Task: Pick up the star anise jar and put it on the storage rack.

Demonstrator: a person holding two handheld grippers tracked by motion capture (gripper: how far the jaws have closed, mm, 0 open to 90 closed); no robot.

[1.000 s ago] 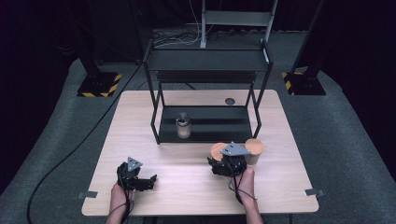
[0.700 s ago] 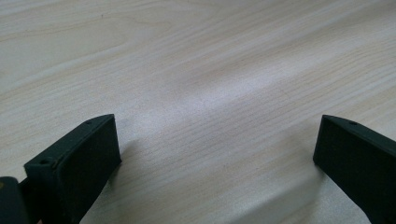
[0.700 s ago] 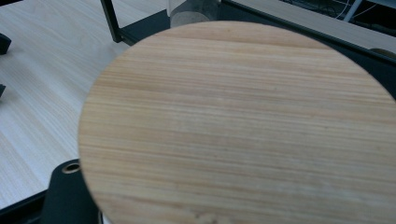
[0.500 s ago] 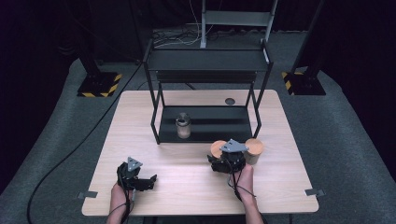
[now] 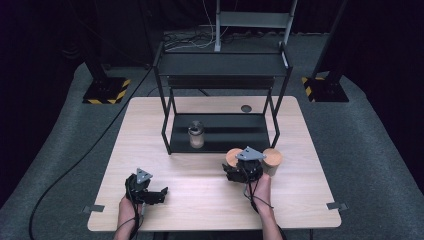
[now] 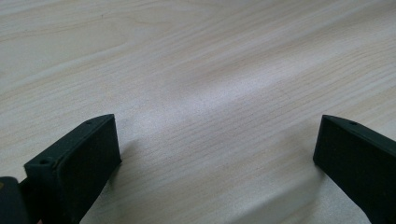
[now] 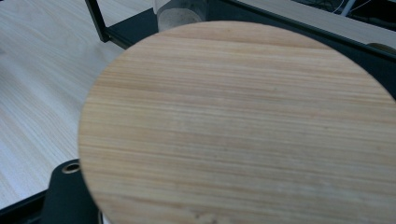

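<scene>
My right gripper [image 5: 239, 167] is shut on a round wooden lid [image 5: 232, 156] just in front of the black shelf rack [image 5: 220, 65]. In the right gripper view that lid [image 7: 238, 121] is tilted close to the camera, with one black finger [image 7: 65, 196] beside it; what hangs under the lid is hidden. A second wooden-lidded jar [image 5: 273, 160] stands on the table right of this gripper. My left gripper [image 5: 159, 194] rests near the table's front left, open, with bare wood between its fingers [image 6: 74, 163].
A jar [image 5: 195, 135] with pale contents stands on the rack's lower shelf [image 5: 235, 132]. The light wooden table [image 5: 200, 195] has a small dark hole [image 5: 246, 108] behind the rack. Cables trail over the grey floor at left.
My right gripper has edged slightly left and toward the rack, with the wooden lid in it. The left gripper has stayed put.
</scene>
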